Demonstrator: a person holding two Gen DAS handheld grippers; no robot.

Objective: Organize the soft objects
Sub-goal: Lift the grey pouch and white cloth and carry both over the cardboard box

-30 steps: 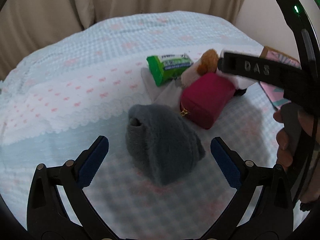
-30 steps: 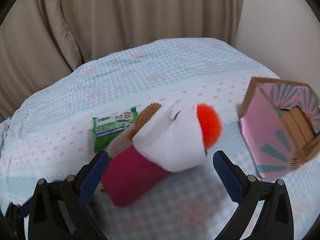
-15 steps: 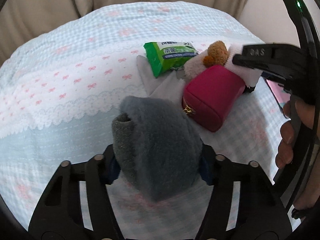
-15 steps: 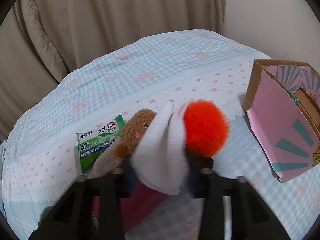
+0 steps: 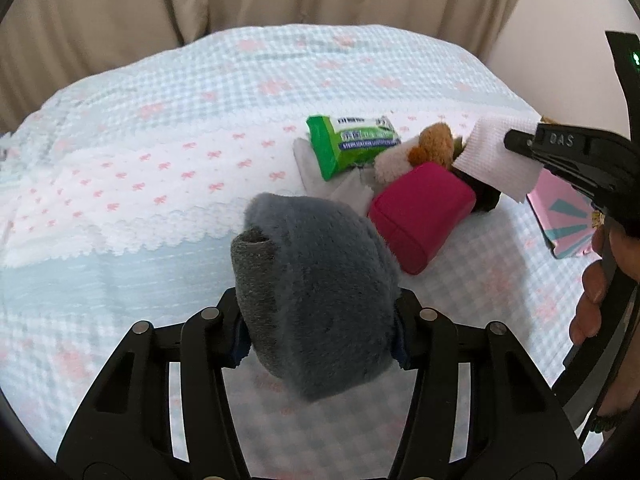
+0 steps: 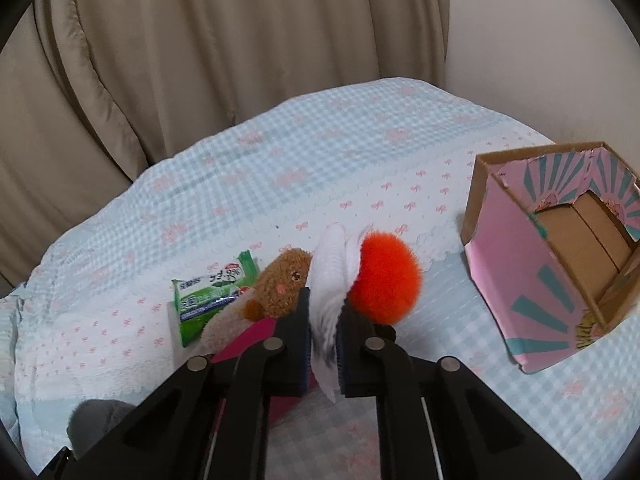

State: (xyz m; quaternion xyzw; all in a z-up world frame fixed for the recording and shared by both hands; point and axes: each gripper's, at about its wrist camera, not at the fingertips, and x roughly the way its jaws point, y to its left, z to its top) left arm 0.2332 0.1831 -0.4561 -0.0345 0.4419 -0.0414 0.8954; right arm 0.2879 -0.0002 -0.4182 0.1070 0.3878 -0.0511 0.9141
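- Grey fleece hat [image 5: 320,300]: thick, fuzzy, rolled cuff showing at its left; clamped at both sides between the left gripper's fingers, above the bed cover.
- White knit hat [image 6: 326,280] with orange pompom [image 6: 386,278]: fabric pinched flat between the right gripper's fingers, pompom on the right side.
- Brown plush toy [image 6: 280,288]: lies on the magenta pouch [image 5: 420,216], face with pink cheek visible.
- Green wipes pack [image 5: 352,144]: lies flat, just beside the plush.
- Pink cardboard box [image 6: 560,272]: open, tilted, well apart at right.
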